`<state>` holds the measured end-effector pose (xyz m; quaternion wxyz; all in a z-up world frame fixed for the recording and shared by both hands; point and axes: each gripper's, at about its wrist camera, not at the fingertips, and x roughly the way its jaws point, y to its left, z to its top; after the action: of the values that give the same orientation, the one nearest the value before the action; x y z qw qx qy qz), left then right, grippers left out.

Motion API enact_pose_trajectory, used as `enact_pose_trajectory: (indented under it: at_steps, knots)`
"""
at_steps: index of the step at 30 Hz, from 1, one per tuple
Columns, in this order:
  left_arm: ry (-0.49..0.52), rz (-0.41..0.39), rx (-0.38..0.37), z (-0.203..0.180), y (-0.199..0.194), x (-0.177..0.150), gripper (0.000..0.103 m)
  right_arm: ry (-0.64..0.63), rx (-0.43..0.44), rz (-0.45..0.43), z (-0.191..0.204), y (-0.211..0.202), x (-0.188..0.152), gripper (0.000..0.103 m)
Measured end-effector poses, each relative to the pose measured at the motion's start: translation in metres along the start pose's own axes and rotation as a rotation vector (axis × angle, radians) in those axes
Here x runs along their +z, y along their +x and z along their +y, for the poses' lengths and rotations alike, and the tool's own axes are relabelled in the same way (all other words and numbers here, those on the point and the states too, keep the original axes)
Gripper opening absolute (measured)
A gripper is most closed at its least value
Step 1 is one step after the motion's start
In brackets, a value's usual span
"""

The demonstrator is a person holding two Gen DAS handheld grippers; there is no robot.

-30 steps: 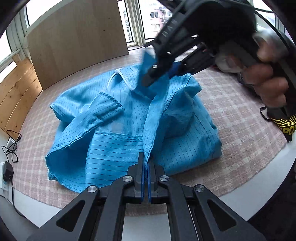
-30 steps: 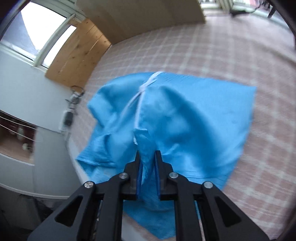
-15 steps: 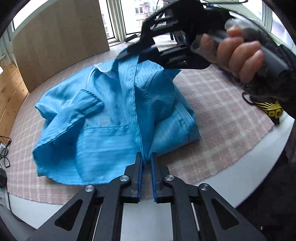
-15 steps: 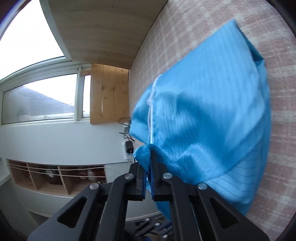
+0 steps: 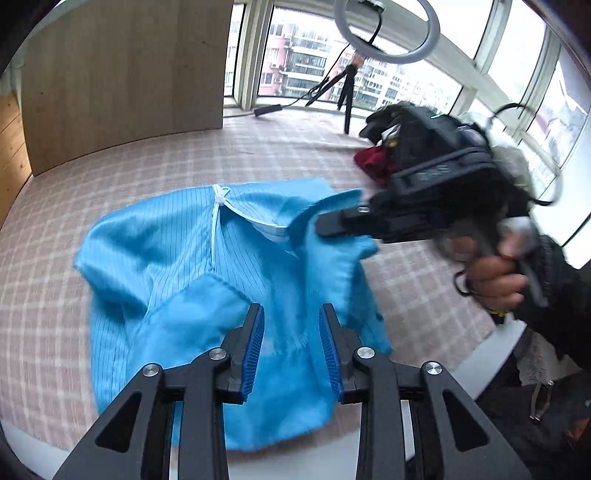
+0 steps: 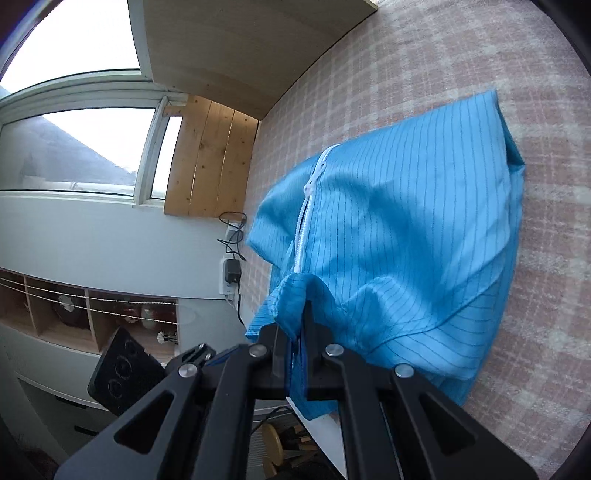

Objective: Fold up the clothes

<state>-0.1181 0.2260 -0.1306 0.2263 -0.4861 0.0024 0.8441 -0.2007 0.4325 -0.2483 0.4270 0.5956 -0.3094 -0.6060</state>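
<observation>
Spread wide apart with nothing between its blue-padded jaws, the left gripper (image 5: 291,345) hovers just above the near part of the blue striped garment (image 5: 207,273), while the right gripper (image 6: 300,345) is clenched on a fold of that garment's edge beside the lower end of the white zipper (image 6: 303,221). In the left wrist view the right gripper (image 5: 325,225) reaches in from the right, lying nearly level, its tip pinching a raised flap of blue cloth, gripped from behind by a hand (image 5: 491,280) in a dark sleeve (image 5: 561,291). Crumpled and partly folded, the garment lies on the pink checked tablecloth (image 5: 258,155), close to the table's white near edge (image 5: 491,350); its zipper runs lengthwise away from the left gripper toward the white-trimmed collar (image 5: 266,229) at the far end. Beyond it, at the far right of the cloth, sits a heap of dark and red clothes (image 5: 376,162). Farther back stand a wooden panel (image 5: 122,74), windows, and a ring light (image 5: 388,29) on a tripod.
</observation>
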Motion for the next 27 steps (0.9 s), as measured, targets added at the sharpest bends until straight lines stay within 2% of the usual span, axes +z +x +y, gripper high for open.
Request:
enact_pose_trajectory:
  at_steps: [4, 8, 12, 15, 18, 22, 24, 27]
  knots:
    - [-0.067, 0.061, -0.115, 0.006, 0.026, 0.008, 0.029, -0.032, -0.108, -0.018, -0.008, -0.015, 0.004, 0.003]
    - [-0.052, 0.117, -0.152, -0.004, 0.049, 0.01, 0.029, -0.043, -0.129, -0.02, -0.014, -0.02, 0.008, 0.003]
    - [-0.08, 0.175, -0.206, -0.005, 0.074, 0.013, 0.031, -0.069, -0.131, 0.012, -0.011, -0.011, 0.005, 0.003]
    - [-0.088, 0.178, -0.176, -0.007, 0.077, 0.011, 0.002, -0.091, -0.168, 0.03, -0.01, -0.006, 0.003, 0.003]
    - [-0.13, 0.101, -0.183, -0.006, 0.053, 0.008, 0.001, -0.131, -0.23, 0.054, -0.005, -0.002, 0.004, 0.003]
    - [-0.046, -0.005, -0.072, -0.023, 0.013, -0.003, 0.001, -0.208, -0.305, 0.106, 0.015, 0.001, 0.009, 0.003]
    - [-0.002, 0.003, -0.043, -0.029, 0.01, -0.009, 0.001, -0.247, -0.342, 0.131, 0.025, 0.003, 0.011, 0.003]
    - [0.005, 0.023, -0.015, -0.029, 0.019, -0.016, 0.001, -0.34, -0.408, 0.14, 0.047, 0.003, 0.016, 0.006]
